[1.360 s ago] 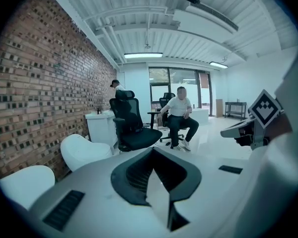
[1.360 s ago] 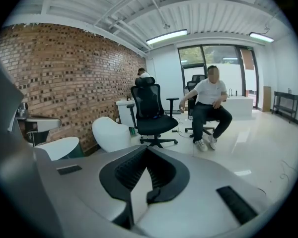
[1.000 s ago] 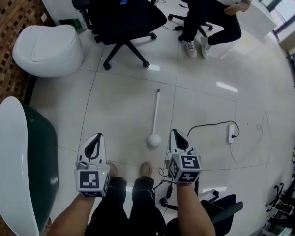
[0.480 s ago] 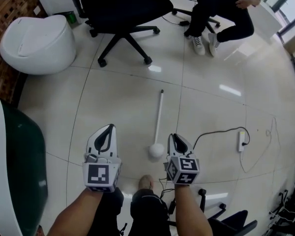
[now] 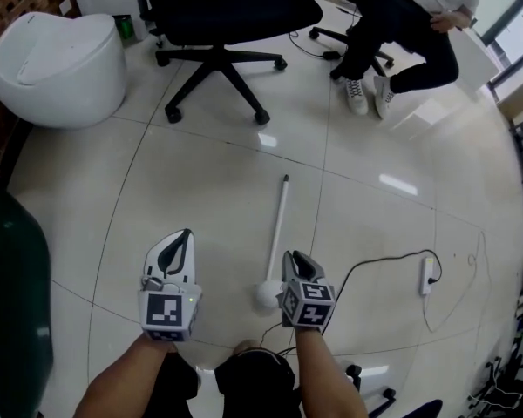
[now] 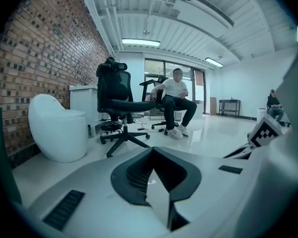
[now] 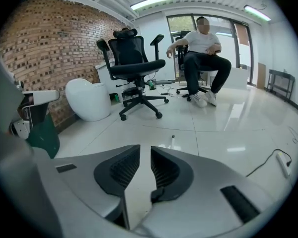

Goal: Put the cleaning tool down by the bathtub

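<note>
Left gripper (image 5: 183, 236): being held low at 7 o'clock, jaws being pressed together on nothing; judged idle in this step.
Right gripper (image 5: 295, 259): jaws just being opened, standing apart, nothing between them; judged release of tool.
Cleaning tool (image 5: 276, 233): being rested flat on floor, ball head just beside right gripper at its 9 o'clock, handle being pointed toward 12 o'clock.
Bathtub (image 5: 13, 303): being cropped at 9 o'clock, well apart from tool.
Office chair (image 5: 227, 11), seated person (image 5: 401, 24): beyond, 12 to 1 o'clock.

Was lit brightly from ceiling tube lights (image 6: 140, 42); showed white glare patches on the glossy floor (image 5: 398, 184); bowed and darkened toward gripper-view edges; cast only faint shadows.
</note>
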A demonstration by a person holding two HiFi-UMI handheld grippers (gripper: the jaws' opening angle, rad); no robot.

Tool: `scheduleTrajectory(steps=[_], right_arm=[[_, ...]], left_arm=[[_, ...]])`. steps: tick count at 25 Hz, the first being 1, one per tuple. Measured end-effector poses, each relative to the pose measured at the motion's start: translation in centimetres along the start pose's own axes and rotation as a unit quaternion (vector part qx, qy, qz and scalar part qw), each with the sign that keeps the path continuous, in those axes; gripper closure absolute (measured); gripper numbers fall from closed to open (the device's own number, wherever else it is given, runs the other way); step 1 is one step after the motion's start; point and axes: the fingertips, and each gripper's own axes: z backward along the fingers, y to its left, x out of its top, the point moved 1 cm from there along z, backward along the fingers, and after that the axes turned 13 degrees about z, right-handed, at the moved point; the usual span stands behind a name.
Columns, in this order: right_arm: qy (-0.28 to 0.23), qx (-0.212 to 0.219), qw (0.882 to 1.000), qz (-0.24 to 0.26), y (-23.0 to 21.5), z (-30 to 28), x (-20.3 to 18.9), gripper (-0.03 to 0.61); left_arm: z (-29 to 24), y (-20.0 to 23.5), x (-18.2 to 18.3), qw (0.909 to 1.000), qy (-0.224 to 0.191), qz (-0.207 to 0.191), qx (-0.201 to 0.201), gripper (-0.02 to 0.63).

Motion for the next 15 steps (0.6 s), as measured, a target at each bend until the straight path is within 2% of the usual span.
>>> scheduleTrajectory(steps=[6,12,15], right_arm=[[0.022,-0.012,1.000,0.003,-0.4,-5.7,-5.2,0.471],[0.032,-0.019,0.999,0.006,-1.1,-9.6,-8.3,0.465],[0.042,-0.017,0.999,0.012,-1.7,-11.6,-10.1,0.465]], left_arm=[[-2.0,3.0,-3.5,0.9995,-0.028,-0.002,0.012,0.609],[-5.4,3.9,-9.3,0.9997,0.009,-0.024,0.007,0.609],[-7.3,3.0,-10.8,0.9994,0.017,-0.030,-0.008,0.609]])
